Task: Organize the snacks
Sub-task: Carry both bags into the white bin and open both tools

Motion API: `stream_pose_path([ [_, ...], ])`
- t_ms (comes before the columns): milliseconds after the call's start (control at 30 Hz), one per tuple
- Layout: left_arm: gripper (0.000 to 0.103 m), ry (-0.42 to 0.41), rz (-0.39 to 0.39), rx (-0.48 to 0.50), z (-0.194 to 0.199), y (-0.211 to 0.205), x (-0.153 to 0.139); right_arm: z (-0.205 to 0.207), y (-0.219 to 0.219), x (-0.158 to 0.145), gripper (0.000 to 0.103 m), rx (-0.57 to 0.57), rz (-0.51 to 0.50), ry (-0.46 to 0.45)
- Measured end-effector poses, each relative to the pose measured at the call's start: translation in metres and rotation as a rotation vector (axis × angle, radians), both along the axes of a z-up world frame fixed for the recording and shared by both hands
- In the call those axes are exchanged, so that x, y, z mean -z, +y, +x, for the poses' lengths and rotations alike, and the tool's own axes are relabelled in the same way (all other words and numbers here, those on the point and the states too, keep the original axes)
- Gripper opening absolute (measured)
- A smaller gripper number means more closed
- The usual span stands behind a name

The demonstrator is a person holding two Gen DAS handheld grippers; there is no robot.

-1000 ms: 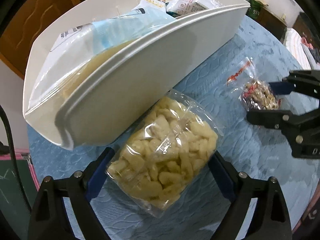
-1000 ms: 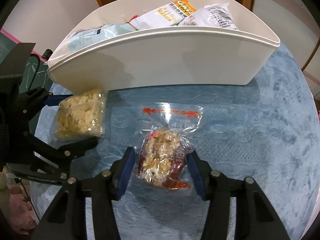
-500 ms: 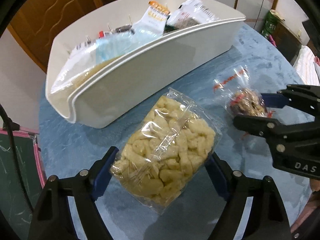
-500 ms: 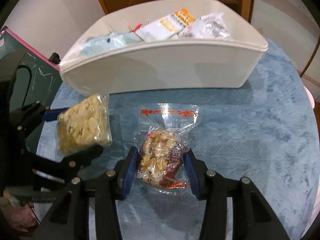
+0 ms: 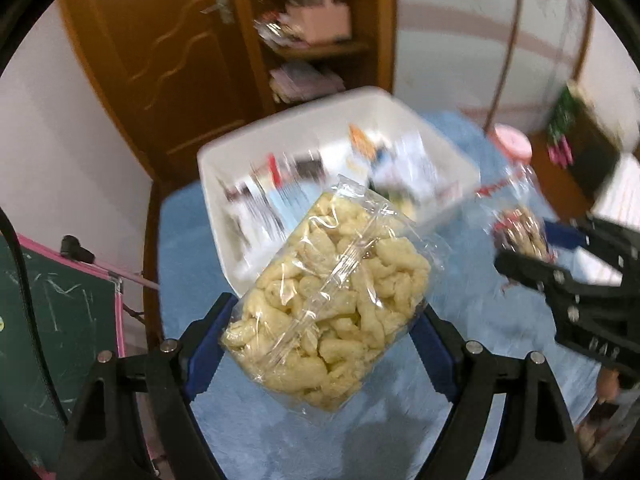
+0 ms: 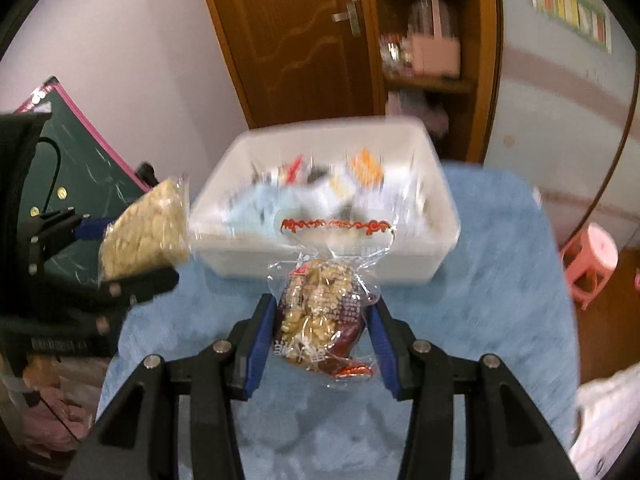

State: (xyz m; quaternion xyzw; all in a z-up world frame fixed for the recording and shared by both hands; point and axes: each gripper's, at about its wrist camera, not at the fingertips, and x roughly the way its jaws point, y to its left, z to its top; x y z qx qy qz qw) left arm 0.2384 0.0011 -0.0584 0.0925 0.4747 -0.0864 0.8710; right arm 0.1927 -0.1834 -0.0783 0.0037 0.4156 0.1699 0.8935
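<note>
Two bags were gripped. Left gripper (image 5: 320,332), fairly wide, pinched the puff bag (image 5: 332,312), long axis angled ahead-right. Right gripper (image 6: 320,340), narrower, clamped the nut bag (image 6: 324,312), pointing ahead toward the bin (image 6: 408,268).

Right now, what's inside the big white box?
The white box holds several snack packets, one orange-topped, one pale blue. Blur hides their labels, and whatever lies underneath is covered.
</note>
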Motion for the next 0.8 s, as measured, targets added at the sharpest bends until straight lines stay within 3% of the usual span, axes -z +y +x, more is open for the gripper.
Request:
stream_pose_path([
  [167,0.083,-0.108,-0.039,-0.079,0.027,0.003,-0.065,0.019,-0.008,-0.065,0.047,0.009,-0.003,-0.129],
  [400,0.083,-0.176,-0.068,-0.154,0.073,-0.001,-0.116,0.058,-0.006,-0.142,0.047,0.031,-0.039,-0.282],
  [600,0.083,-0.199,-0.107,-0.231,0.117,0.007,-0.132,0.103,-0.002,-0.172,0.047,0.056,-0.036,-0.303],
  [800,0.083,-0.19,-0.124,-0.288,0.152,0.02,-0.111,0.148,0.011,-0.155,0.047,0.052,-0.048,-0.244],
])
